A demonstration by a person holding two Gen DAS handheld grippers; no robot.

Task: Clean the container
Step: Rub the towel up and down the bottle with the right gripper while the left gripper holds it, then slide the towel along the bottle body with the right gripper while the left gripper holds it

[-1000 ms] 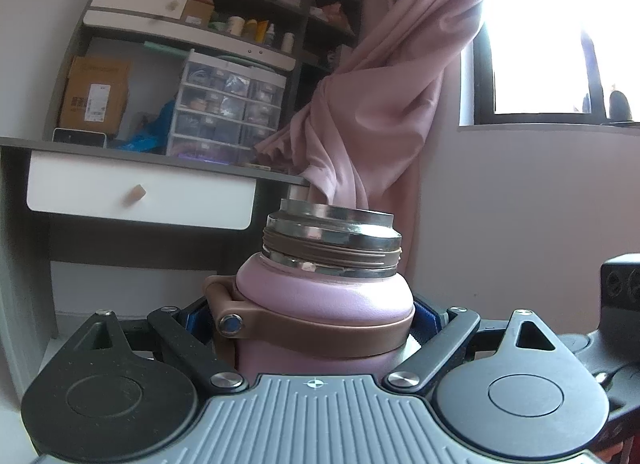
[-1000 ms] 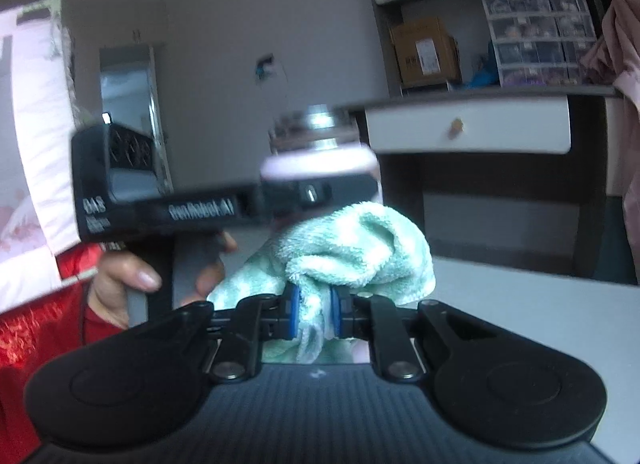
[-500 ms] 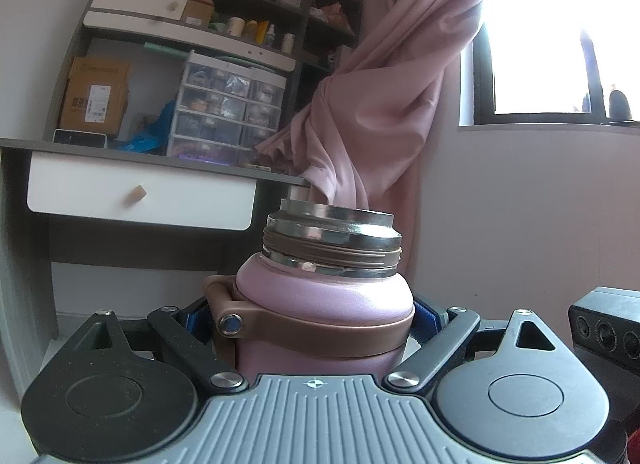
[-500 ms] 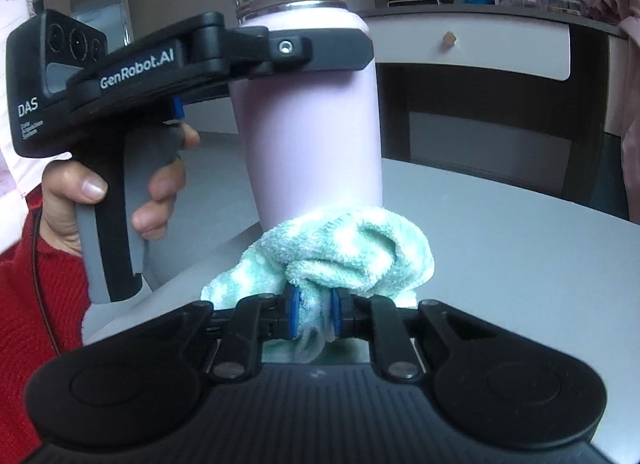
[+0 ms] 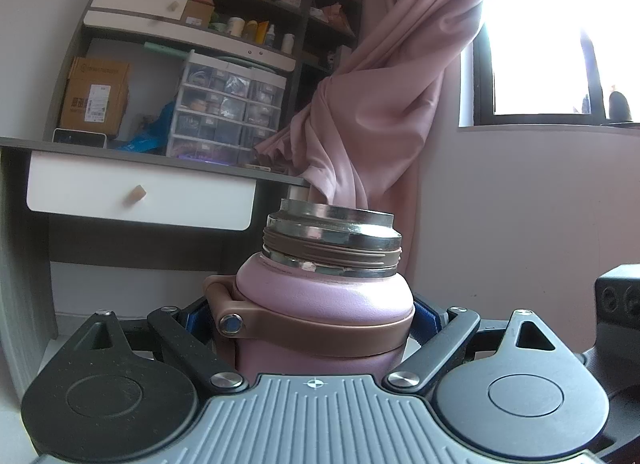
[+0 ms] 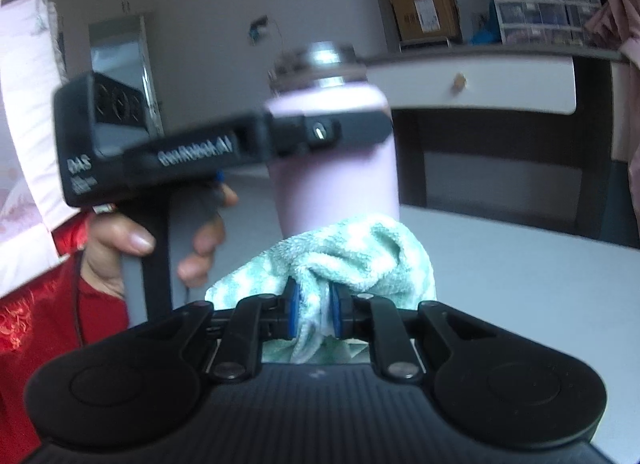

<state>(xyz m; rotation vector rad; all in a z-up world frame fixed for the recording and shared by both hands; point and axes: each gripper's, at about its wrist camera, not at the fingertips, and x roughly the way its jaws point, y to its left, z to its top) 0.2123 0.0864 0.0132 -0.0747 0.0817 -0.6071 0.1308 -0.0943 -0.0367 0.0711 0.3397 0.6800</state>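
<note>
My left gripper is clamped around the flask, one jaw on each side of its pink body just under the brown collar band. The flask stands upright between them, its steel threaded mouth open at the top with no lid on it. From my right-hand camera I see the same grip side on: the left gripper wraps the flask high up, near the shoulder, and a hand with a red sleeve holds its black handle. Whether the flask's base touches the table I cannot tell, because the cloth hides it.

My right gripper is nearly closed, its blue pads pinching a fold of the green and white cloth. The cloth bunches up above the jaws and its top edge lies against the lower part of the flask's front. That picture is blurred, so the exact contact is hard to read.

Behind the flask stand a desk with a white drawer, shelves, a cardboard box, a set of small clear drawers, a pink curtain and a bright window.
</note>
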